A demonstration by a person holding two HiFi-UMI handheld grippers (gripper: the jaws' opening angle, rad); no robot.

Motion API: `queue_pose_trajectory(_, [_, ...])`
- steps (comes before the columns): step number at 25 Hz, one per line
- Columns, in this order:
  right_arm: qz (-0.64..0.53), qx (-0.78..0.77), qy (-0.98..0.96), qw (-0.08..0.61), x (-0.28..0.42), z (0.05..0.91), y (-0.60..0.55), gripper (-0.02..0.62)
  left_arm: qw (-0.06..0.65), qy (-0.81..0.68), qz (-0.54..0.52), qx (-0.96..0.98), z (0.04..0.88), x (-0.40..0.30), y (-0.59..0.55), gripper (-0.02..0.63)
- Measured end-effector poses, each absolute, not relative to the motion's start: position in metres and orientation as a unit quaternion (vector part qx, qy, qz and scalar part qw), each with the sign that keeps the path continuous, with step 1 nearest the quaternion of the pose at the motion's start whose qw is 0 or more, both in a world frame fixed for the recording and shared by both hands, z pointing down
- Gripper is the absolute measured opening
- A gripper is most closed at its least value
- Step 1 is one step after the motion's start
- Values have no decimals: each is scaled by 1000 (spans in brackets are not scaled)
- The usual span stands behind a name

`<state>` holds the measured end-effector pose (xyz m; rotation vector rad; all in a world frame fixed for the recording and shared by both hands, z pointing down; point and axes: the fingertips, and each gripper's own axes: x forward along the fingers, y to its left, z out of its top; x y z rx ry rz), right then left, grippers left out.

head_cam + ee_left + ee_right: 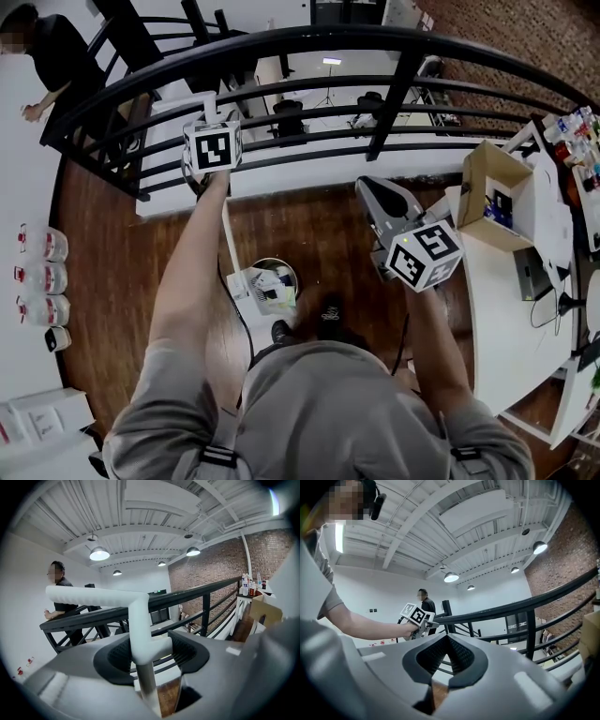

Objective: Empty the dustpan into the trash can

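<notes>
My left gripper (pixel 211 120) is raised in front of the black railing, shut on the top of the dustpan's white handle (pixel 136 620). The handle's pole (pixel 228 234) runs down from it to the white dustpan (pixel 246 282), which hangs at the left rim of the round trash can (pixel 281 267) on the wooden floor. The can has a white liner and some litter inside. The right gripper (pixel 367 185) is held out to the right of the can, level, its fingertips touching and nothing between them. From the right gripper view the left gripper (pixel 417 616) shows ahead.
A curved black railing (pixel 309 89) runs across in front of me. At the right stands a white desk (pixel 506 319) with an open cardboard box (pixel 495 197). Bottles (pixel 42 277) lie by the left wall. A person (pixel 52 52) stands beyond the railing. My shoes (pixel 328 314) are beside the can.
</notes>
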<state>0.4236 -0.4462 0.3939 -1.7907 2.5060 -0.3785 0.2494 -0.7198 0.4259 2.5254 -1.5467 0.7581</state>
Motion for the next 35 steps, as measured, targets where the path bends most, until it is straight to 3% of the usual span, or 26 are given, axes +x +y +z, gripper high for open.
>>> queue_pose_trajectory(17, [-115,-516,848,36,366,383,-476,0,18,-545,253,799,401,177,-711,229])
queue_pose_trajectory(35, [-137,-589,796,41,475,403,-437,0,-67,-421,304,852,429,384,-684,230])
